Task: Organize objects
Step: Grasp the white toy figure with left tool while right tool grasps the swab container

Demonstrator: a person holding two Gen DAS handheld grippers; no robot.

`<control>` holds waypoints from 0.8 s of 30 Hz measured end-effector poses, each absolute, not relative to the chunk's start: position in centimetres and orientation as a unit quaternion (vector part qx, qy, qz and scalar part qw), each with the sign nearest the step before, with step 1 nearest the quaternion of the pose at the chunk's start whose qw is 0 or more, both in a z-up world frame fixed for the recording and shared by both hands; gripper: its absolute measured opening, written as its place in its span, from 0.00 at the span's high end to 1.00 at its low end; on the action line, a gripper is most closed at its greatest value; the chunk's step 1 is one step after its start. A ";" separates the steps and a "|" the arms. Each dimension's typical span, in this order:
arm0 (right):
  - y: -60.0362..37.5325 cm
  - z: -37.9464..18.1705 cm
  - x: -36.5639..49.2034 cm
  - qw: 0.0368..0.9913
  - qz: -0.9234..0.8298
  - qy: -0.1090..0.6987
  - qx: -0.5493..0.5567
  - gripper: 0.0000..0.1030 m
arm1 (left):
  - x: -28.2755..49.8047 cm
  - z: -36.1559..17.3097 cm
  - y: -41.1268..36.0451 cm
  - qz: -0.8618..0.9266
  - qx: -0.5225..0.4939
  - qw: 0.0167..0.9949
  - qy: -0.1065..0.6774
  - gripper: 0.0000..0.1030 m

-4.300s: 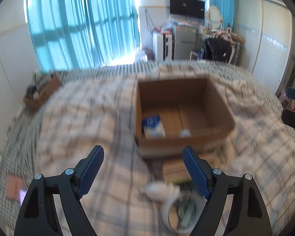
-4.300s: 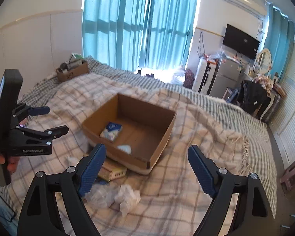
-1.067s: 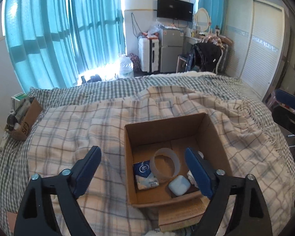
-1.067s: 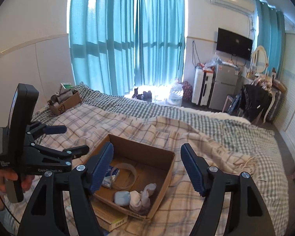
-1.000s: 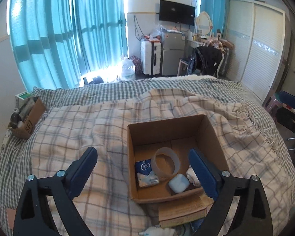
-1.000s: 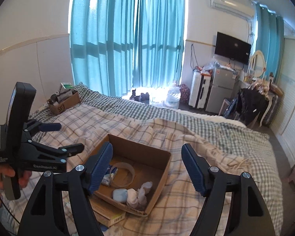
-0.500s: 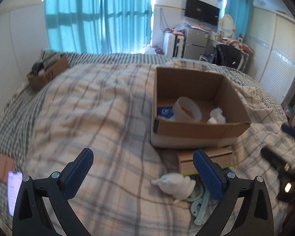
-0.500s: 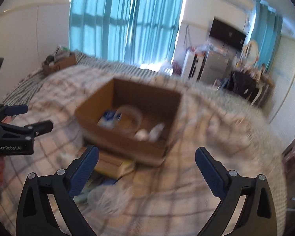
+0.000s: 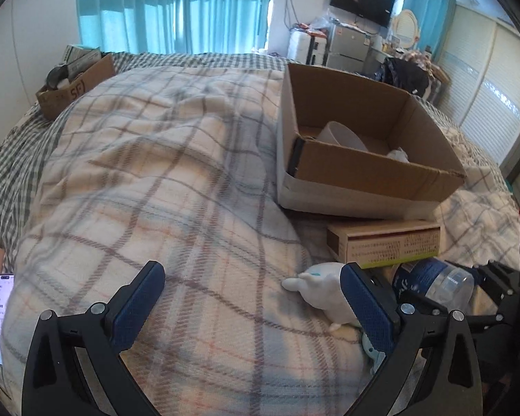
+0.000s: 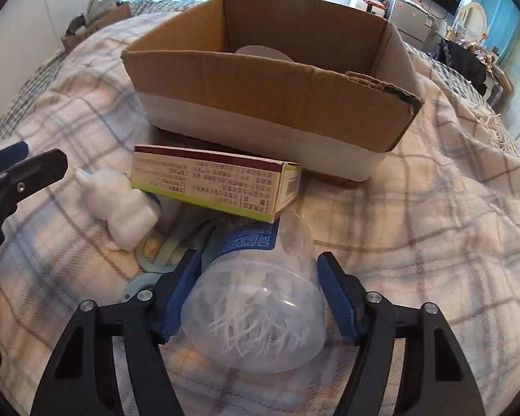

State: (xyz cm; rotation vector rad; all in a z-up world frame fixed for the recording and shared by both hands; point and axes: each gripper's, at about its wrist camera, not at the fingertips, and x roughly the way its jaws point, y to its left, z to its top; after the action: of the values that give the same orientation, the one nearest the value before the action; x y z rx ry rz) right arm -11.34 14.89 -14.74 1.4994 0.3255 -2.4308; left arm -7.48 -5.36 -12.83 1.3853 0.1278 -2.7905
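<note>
- Clear plastic jar [image 10: 260, 312] with a blue label lies on its side on the plaid blanket [image 10: 433, 215], white picks visible inside it.
- Right gripper [image 10: 260, 298] straddles the jar: its blue pads [image 10: 176, 298] sit on either side of the body, the left one touching; whether the right one touches, I cannot tell.
- Left gripper [image 9: 249, 312] hangs over bare blanket with its fingers spread wide, holding nothing.
- White toy [image 10: 121, 208] lies just left of the jar, beside the left gripper's right finger in the left wrist view.
- Carton [image 10: 215, 183], printed with text, lies flat between the jar and the box, its near corner over the jar's neck.
- Cardboard box [image 10: 270, 97] stands open behind the carton; a tape ring [image 9: 343, 135] and a white wad [image 9: 397, 155] show inside.
- Pale blue plastic piece [image 10: 149, 267] lies under the toy and jar.
- Phone [image 9: 0, 315] lies at the blanket's left edge, screen lit.
- Small brown box [image 9: 72, 86] of oddments sits far left, well apart.
</note>
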 end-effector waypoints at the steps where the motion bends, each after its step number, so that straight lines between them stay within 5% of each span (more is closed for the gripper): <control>1: 14.9 -14.6 -11.3 0.137 -0.838 0.115 0.515 0.35 | -7.5 -12.9 -5.1 -0.894 0.446 0.008 0.039 0.00; 9: 19.0 -7.4 -10.4 0.134 -0.891 0.130 0.413 0.39 | -8.8 -14.3 -1.0 -0.869 0.492 -0.048 -0.009 0.00; 17: 23.2 -7.9 -10.9 0.141 -0.895 0.089 0.414 0.39 | -11.3 -17.5 1.8 -0.840 0.540 -0.036 -0.044 0.00; 19: 23.4 -8.4 -11.0 0.153 -0.893 0.078 0.417 0.39 | -11.9 -18.0 2.2 -0.842 0.537 -0.026 -0.054 0.04; 21: 23.3 -8.9 -11.1 0.161 -0.890 0.073 0.420 0.39 | -12.4 -18.9 3.1 -0.836 0.542 -0.014 -0.082 0.20; 24: 23.4 -9.4 -11.1 0.166 -0.889 0.068 0.421 0.39 | -11.8 -19.0 3.9 -0.837 0.536 -0.013 -0.109 0.20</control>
State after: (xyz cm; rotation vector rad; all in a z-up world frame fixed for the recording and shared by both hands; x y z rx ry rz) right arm -11.07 23.43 -9.40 1.1974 0.1929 -2.5321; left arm -11.79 3.91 -18.97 1.6969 -0.3439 -2.6534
